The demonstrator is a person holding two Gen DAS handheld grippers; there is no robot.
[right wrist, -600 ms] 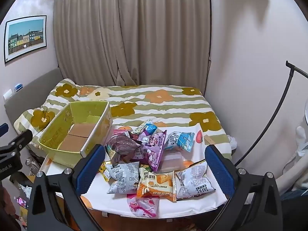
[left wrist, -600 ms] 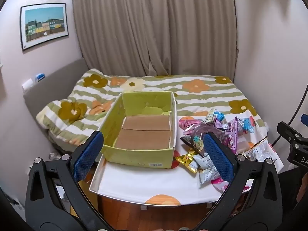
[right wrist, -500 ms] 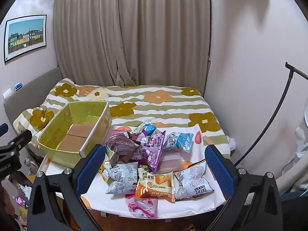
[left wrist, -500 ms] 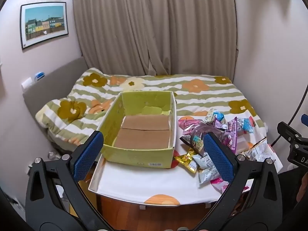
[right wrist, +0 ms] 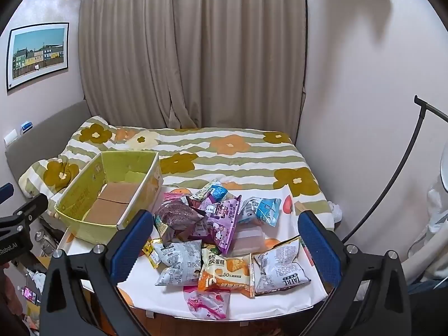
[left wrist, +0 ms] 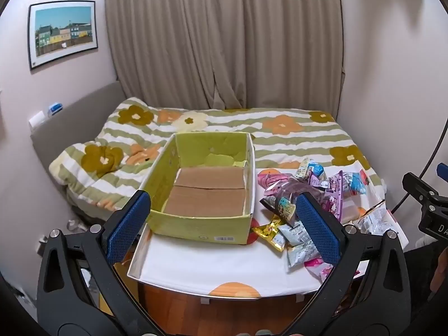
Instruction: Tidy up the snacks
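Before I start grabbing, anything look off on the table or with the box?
The green box is empty, and the paper lining on its far inner wall is torn. The snack packets lie in a loose overlapping heap beside it, and the pink packet sits at the table's near edge.

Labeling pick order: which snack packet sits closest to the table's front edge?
The pink packet, alone at the front edge of the table, just in front of the orange cake packet; the others lie farther back.
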